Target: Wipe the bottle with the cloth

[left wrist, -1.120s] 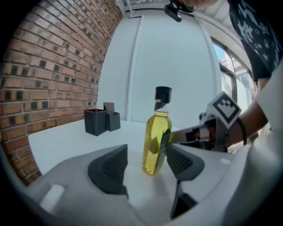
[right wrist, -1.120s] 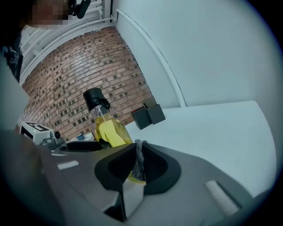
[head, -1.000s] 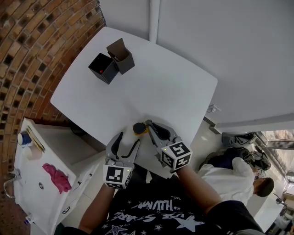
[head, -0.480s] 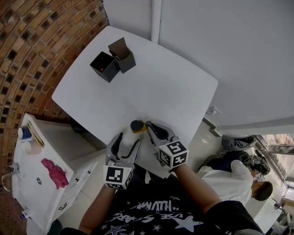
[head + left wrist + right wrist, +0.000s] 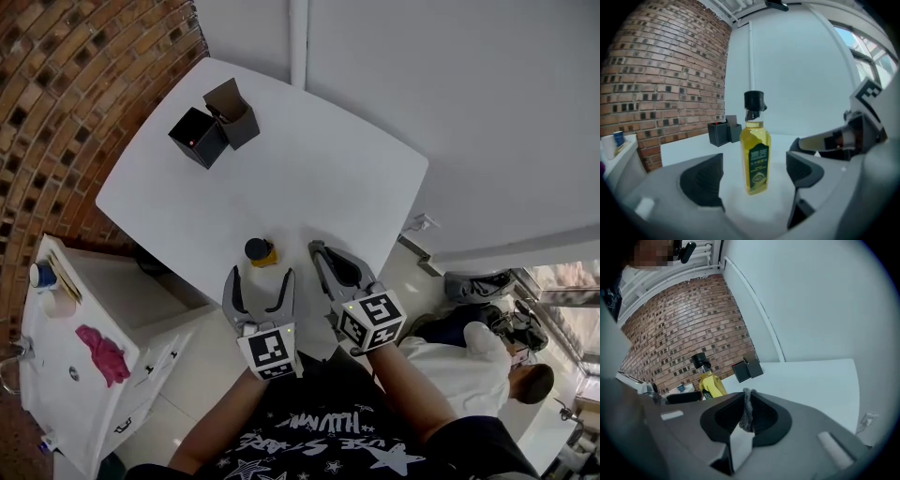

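The left gripper (image 5: pixel 261 279) has its jaws spread wide, and they have just been opening; nothing is pressed between the pads. The bottle (image 5: pixel 757 159) stands upright just ahead of the tips, in line with the gap and touching neither pad; it holds yellow liquid and has a black cap and a green label. The right gripper (image 5: pixel 747 394) has its jaws closed on the cloth (image 5: pixel 748 413), a thin grey strip pinched between the pads.

A second ago the left jaws stood narrower, with the bottle close by their right tip; the right gripper's tip lay against the bottle, and half a second ago it was there too. Now the right gripper sits apart from the bottle, off to its right and nearer the table (image 5: pixel 328 178) edge; the bottle stands free on the table's near part.

Farther out, two dark boxes (image 5: pixel 211 127) sit touching each other at the table's far corner, unchanged on the tabletop; their small shift in the head view comes with the whole scene shifting. The brick wall (image 5: pixel 56 94) runs along the left; a white cabinet (image 5: pixel 56 281) below it carries a pink rag (image 5: pixel 103 354); a person (image 5: pixel 478 361) is at the lower right, beyond the table.
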### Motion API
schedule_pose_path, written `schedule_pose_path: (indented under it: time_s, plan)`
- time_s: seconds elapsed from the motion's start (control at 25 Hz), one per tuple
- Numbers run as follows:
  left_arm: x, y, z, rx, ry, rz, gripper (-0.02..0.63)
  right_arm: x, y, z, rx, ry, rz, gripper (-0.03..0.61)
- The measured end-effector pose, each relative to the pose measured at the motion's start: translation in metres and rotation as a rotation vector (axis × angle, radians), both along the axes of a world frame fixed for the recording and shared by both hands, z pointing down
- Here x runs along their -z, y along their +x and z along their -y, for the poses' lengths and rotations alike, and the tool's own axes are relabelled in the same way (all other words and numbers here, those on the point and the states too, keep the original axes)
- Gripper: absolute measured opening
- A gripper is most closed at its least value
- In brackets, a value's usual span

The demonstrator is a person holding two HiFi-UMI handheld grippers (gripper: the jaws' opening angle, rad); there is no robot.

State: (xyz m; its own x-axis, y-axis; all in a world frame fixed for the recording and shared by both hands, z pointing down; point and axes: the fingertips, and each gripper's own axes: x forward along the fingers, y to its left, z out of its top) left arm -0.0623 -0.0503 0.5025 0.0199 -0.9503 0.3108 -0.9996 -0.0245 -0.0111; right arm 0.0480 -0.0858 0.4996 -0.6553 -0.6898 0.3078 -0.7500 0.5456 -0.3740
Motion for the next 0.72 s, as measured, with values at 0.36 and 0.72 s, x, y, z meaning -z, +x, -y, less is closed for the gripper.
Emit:
schedule_pose_path:
  time_s: [0.36, 0.72]
  plan:
    - [-0.008, -0.009, 0.034, 0.274, -0.036, 0.056, 0.407, -0.005, 0.04, -0.014, -0.024, -0.011, -0.02, 0.041]
    - [-0.006, -0.008, 0.038, 0.194, -0.005, 0.115, 0.259, 0.0, 0.042, -0.012, -0.012, 0.009, -0.003, 0.041]
